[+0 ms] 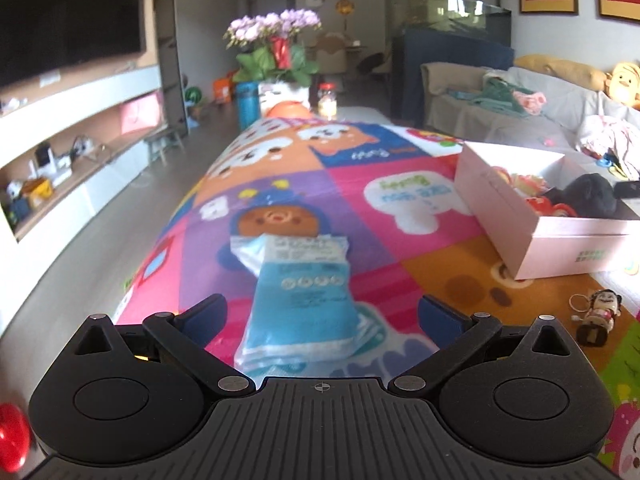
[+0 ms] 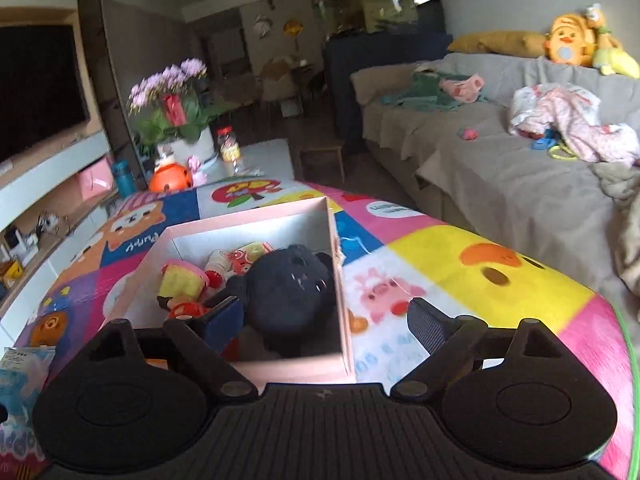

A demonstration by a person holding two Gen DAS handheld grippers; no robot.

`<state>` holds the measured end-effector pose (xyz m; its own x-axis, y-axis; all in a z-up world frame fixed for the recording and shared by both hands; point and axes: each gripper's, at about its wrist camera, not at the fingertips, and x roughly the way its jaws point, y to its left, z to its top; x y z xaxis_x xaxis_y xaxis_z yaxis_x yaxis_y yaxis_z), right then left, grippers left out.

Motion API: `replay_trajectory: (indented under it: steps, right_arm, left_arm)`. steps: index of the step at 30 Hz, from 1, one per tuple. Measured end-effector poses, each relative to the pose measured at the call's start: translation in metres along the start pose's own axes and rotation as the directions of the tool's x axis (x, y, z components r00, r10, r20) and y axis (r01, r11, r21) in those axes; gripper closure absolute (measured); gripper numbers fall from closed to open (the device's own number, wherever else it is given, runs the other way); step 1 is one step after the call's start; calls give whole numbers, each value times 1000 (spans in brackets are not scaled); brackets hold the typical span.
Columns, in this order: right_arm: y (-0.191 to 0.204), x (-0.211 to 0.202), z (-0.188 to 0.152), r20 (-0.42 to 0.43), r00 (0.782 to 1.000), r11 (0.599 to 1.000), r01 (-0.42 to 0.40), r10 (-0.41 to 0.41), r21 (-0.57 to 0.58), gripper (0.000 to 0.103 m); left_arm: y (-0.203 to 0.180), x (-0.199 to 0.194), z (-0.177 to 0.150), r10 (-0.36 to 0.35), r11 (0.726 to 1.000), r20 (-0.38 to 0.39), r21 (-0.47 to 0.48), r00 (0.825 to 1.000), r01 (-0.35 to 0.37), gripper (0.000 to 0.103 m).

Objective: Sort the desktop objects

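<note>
Blue and white plastic marks the flat packet (image 1: 298,288) that lies on the patterned mat (image 1: 400,184) straight ahead of the left gripper (image 1: 322,314); its print is too blurred to read, and its near end is cut off behind the gripper's black body. The left fingers (image 1: 208,314) stand wide apart, one on each side of the packet, with clear mat between each pad and the plastic, so nothing is held. In the right wrist view the same packet shows only as a sliver at the left edge. The right gripper (image 2: 326,322) is also spread wide and empty: its left finger (image 2: 222,318) hangs over the near part of the pink box (image 2: 340,280), while the other finger is outside the box wall, above the mat. Inside the box a dark plush toy (image 2: 288,292) fills the near right part, just beside the left finger; whether the two touch cannot be told. Behind the plush lie a yellow and pink soft piece (image 2: 182,280) and some red and white toys (image 2: 240,260), partly covered and hard to identify. From the left wrist the box (image 1: 520,236) sits to the right of the packet, well apart from it, its right end cut off. A small figurine (image 1: 600,314) lies on the mat near the box's front corner, and a red rounded thing (image 1: 12,440) at the lower left edge is mostly out of frame.
</note>
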<state>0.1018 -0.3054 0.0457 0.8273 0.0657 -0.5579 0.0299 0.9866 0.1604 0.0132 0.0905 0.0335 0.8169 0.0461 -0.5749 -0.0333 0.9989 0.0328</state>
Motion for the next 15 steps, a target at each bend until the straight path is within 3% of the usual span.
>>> replay_trajectory:
  steps: [4,5,9,15]
  right_arm:
    - [12,36,17,-110,989,994,-100,95,-36,13]
    - [18,41,18,-123,987,992,-115,108,-50,9]
    - [48,51,14,-101,993,983,-69,53,-169,6]
    - [84,57,10,-112,978,962,-195,176,-190,3]
  left_arm:
    - [11,1,-5,-6,1000,-6,-16,1000,6,0]
    - [14,2,-6,-9,1000,-9,-25,1000,9,0]
    - [24,7,-8,-37,998,-18,-48,999,36,0]
    - [21,23,-4,-42,999,-25,-34,999,41,0]
